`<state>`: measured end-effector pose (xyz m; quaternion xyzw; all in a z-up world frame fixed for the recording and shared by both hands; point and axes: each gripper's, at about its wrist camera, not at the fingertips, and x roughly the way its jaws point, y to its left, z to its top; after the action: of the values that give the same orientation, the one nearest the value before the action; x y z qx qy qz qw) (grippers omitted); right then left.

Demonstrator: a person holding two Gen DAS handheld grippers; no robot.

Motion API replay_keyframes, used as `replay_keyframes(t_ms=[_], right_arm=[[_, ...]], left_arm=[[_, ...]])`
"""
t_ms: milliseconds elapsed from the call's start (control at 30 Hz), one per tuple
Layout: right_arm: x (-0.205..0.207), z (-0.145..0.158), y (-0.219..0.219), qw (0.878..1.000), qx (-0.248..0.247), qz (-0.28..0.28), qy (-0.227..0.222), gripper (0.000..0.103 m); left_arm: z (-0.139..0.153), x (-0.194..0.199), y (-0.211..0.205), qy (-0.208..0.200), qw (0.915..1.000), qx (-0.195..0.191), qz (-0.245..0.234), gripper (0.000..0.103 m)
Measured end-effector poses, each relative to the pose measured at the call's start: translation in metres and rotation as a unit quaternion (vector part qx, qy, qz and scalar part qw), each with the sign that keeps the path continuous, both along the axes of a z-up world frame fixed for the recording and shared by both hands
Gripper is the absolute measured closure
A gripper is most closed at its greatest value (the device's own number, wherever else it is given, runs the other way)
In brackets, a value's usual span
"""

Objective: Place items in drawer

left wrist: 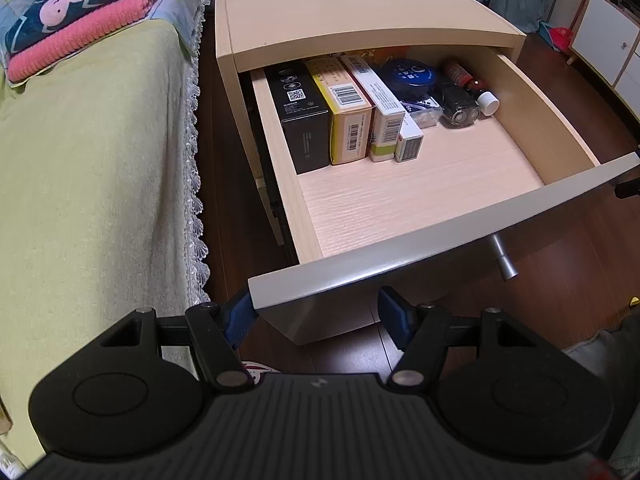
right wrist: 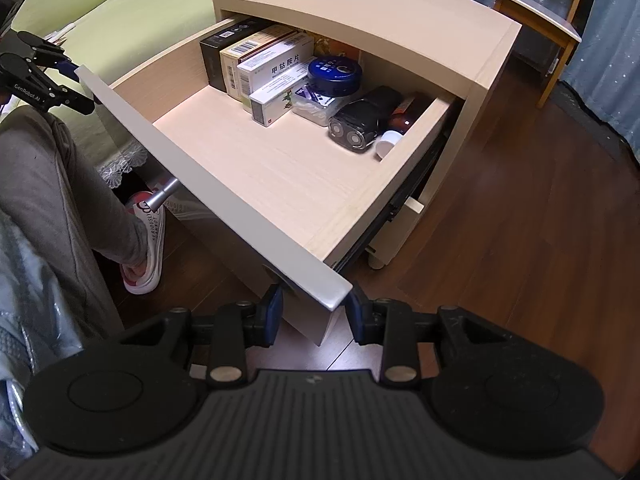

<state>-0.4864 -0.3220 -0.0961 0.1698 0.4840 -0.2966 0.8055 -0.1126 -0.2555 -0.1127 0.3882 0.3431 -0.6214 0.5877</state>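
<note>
The nightstand drawer (left wrist: pixel 400 208) is pulled out, its pale front panel (right wrist: pixel 224 196) nearest me. Along its back stand a black box (left wrist: pixel 300 112), a yellow box (left wrist: pixel 344 112) and two white medicine boxes (left wrist: pixel 382 108). Beside them are a blue round tin (right wrist: pixel 335 76), a black shaver (right wrist: pixel 356 124) and a brown bottle (left wrist: pixel 460 74). My left gripper (left wrist: pixel 316 316) is open, its blue-padded fingers straddling the front panel's left corner. My right gripper (right wrist: pixel 316 312) is open around the panel's right corner. Neither holds an item.
A bed with a green cover (left wrist: pixel 80 184) and folded blankets (left wrist: pixel 80 24) runs along the nightstand's left. A metal handle (left wrist: pixel 504 260) sticks out of the drawer front. A person's grey-trousered leg and white shoe (right wrist: pixel 144 240) stand by the drawer. Dark wood floor (right wrist: pixel 520 220) lies to the right.
</note>
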Motion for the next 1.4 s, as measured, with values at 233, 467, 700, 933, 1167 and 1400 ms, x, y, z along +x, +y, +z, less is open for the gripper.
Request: replay_keyframes(t_ms=[233,467,700,933,1167,1400], right_arm=[[-0.001,0.001,-0.001,1.000,-0.005,-0.008,0.000,0.072],[0.000,0.001,0.002,1.000,-0.012,-0.014,0.000,0.072],[-0.001,0.001,0.006,1.000,-0.018,-0.020,-0.001,0.072],[-0.002,0.002,0.007,0.999,-0.024,-0.023,-0.001,0.072],[-0.004,0.002,0.008,0.999,-0.027,-0.026,-0.003,0.072],[-0.005,0.002,0.007,0.999,-0.031,-0.028,-0.004,0.072]], left_arm=[[0.001,0.000,0.001,0.000,1.0000,-0.003,0.001,0.037],[0.001,0.000,0.002,0.000,1.0000,-0.007,0.003,0.037],[0.000,0.000,0.002,-0.001,1.0000,-0.009,0.003,0.037],[-0.001,0.000,0.004,-0.001,0.9999,-0.010,0.003,0.037],[-0.001,0.000,0.005,-0.003,0.9999,-0.010,0.004,0.037],[-0.002,0.001,0.005,-0.004,0.9999,-0.012,0.005,0.037]])
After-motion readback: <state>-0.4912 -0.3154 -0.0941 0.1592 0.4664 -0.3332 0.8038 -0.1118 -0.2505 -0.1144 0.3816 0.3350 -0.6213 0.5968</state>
